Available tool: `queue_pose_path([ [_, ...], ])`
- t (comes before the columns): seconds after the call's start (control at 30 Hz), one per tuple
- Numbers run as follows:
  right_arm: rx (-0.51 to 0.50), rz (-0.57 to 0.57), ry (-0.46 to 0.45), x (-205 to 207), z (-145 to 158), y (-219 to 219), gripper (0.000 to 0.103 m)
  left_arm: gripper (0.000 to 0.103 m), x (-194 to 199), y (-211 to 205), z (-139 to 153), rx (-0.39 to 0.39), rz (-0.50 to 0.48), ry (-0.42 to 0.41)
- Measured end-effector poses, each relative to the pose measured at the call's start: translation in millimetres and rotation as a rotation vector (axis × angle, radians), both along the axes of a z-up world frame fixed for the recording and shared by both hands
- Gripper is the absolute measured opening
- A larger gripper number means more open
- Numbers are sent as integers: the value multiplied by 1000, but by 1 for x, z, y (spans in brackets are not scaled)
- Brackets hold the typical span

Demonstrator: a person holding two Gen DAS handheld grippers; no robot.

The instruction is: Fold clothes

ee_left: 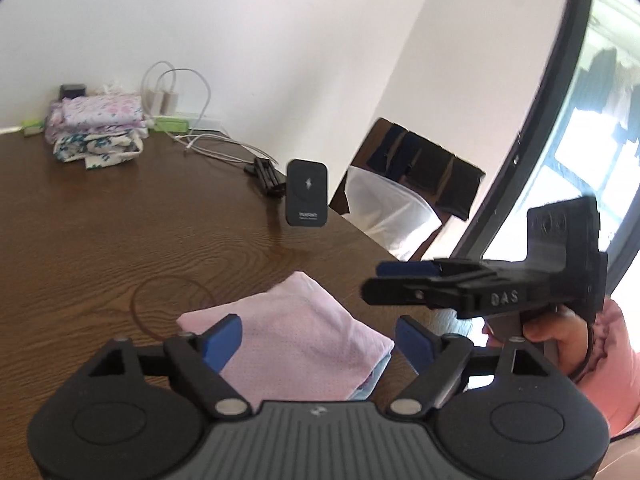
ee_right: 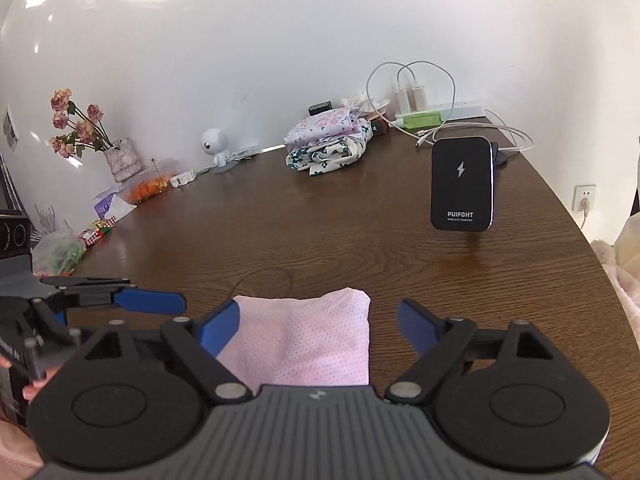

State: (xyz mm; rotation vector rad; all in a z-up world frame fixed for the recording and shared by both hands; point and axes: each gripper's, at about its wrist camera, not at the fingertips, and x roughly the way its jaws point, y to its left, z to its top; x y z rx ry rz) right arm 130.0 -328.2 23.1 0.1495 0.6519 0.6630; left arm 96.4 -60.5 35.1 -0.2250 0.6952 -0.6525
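A folded pink dotted garment (ee_left: pixel 300 344) lies flat on the dark wooden table (ee_left: pixel 120 240), close to both cameras. My left gripper (ee_left: pixel 318 336) hovers over it, open, its blue pads wide on either side and touching nothing. In the right wrist view the same pink garment (ee_right: pixel 308 340) lies under my right gripper (ee_right: pixel 318 324), which is also open and holds nothing. The right gripper (ee_left: pixel 374 282) shows side-on at the right of the left wrist view, in a person's hand. A stack of folded floral clothes (ee_right: pixel 328 140) sits at the table's back.
A black wireless charger stand (ee_right: pixel 462 184) rises at the right of the table. White cables and a power strip (ee_right: pixel 460 110) lie by the wall. A vase of flowers (ee_right: pixel 120 156) and small clutter line the far left. A chair (ee_left: pixel 420 176) stands past the table edge.
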Motion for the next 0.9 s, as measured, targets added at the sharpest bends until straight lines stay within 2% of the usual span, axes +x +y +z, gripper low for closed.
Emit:
queue_pose_path([
  [0.03, 0, 3, 15, 0, 0, -3, 97, 99, 3, 9, 1, -33, 29, 36],
  [0.07, 1, 5, 30, 1, -1, -5, 103, 101, 8, 16, -1, -66, 58, 92],
  [0.13, -3, 21, 69, 3, -3, -7, 102, 101, 15, 29, -8, -121, 106, 206],
  [0.23, 9, 41, 145, 10, -8, -8, 103, 101, 21, 42, -19, -166, 154, 314],
  [0.4, 20, 39, 251, 27, -15, -8, 103, 101, 32, 46, -35, -194, 203, 394],
  [0.5, 23, 60, 297, 35, -20, -4, 103, 97, 39, 40, -42, -196, 206, 431],
  [0.57, 15, 77, 321, 39, -25, 0, 102, 90, 41, 37, -44, -192, 200, 436],
  [0.67, 25, 105, 356, 45, -34, 4, 92, 78, 44, 31, -45, -172, 189, 441],
  [0.7, 38, 120, 359, 46, -35, 5, 86, 67, 45, 27, -46, -166, 184, 450],
  [0.77, 61, 139, 377, 50, -36, 6, 80, 45, 49, 25, -51, -169, 177, 471],
  [0.8, 75, 147, 384, 52, -37, 7, 79, 40, 52, 25, -54, -181, 180, 485],
  [0.83, 83, 156, 386, 54, -38, 8, 78, 29, 55, 26, -58, -193, 182, 499],
  [0.9, 85, 169, 384, 55, -38, 10, 76, 20, 61, 29, -68, -242, 185, 536],
])
